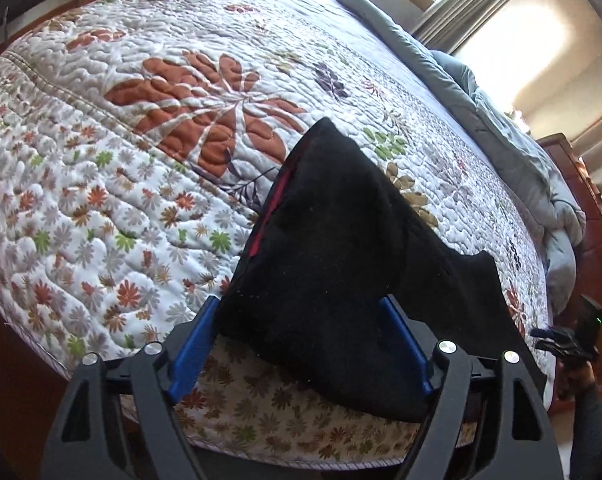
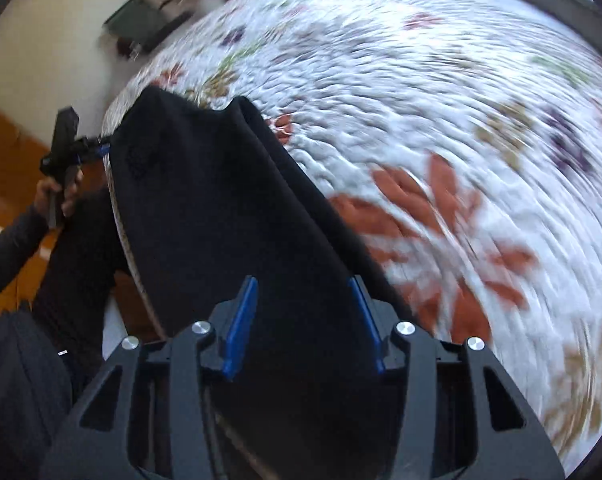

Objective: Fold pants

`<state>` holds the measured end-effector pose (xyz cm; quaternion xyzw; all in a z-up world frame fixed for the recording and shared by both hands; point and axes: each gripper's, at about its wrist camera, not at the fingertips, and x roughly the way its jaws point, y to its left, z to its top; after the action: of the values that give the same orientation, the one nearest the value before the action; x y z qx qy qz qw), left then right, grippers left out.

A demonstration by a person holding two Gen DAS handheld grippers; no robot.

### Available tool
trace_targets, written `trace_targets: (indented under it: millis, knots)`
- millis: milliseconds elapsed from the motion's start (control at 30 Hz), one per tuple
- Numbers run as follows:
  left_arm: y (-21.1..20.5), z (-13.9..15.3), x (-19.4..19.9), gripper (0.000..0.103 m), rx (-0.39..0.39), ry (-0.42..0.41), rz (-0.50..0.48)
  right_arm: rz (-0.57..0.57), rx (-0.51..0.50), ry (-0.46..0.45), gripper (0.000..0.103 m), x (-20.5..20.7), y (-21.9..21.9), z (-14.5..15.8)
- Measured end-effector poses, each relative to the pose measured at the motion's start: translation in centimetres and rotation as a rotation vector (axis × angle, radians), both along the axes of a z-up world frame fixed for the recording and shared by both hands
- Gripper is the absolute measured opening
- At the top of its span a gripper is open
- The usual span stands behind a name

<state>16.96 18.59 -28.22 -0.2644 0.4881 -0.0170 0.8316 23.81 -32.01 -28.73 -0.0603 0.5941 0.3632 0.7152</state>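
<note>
The black pants (image 1: 333,248) lie folded on the flowered quilt (image 1: 141,120) at the bed's near edge; a red seam shows on their left side. My left gripper (image 1: 299,312) is open, its blue pads either side of the near end of the cloth. In the right wrist view the pants (image 2: 205,208) run away from me toward the bed's edge. My right gripper (image 2: 303,292) is open, its pads straddling the cloth. The left gripper (image 2: 97,146) shows there at the far end of the pants, and the right gripper's handle (image 1: 569,340) shows at the right edge of the left wrist view.
A grey-blue duvet (image 1: 521,152) is bunched along the far side of the bed. A wooden headboard (image 1: 597,232) stands at the right. Wood floor (image 2: 5,152) lies beside the bed. The right wrist view is blurred by motion.
</note>
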Motion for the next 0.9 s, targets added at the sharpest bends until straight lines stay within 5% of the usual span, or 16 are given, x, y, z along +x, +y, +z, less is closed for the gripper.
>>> trace_targets:
  millis: [233, 400, 600, 633, 700, 900]
  knots:
    - [-0.6, -0.4, 0.9, 0.084, 0.026, 0.03, -0.01, 0.139, -0.017, 0.092, 0.046, 3.3, 2.5, -3.0]
    - [-0.4, -0.9, 1.2, 0.085, 0.006, 0.04, -0.012, 0.121, -0.034, 0.109, 0.022, 4.5, 1.5, -3.2]
    - [-0.4, -0.9, 1.1, 0.086, -0.008, 0.039, -0.006, 0.148, -0.058, 0.103, 0.024, 4.4, 1.2, -3.5]
    - [-0.4, -0.9, 1.1, 0.086, -0.006, 0.04, -0.008, 0.149, -0.063, 0.105, 0.022, 4.5, 1.5, -3.7]
    - [-0.4, -0.9, 1.0, 0.086, -0.004, 0.04, -0.009, 0.148, -0.083, 0.096, 0.003, 4.8, 1.4, -3.6]
    - [-0.6, -1.0, 1.2, 0.087, -0.002, 0.044, -0.011, 0.151, -0.083, 0.054, 0.002, 5.7, 0.9, -1.3]
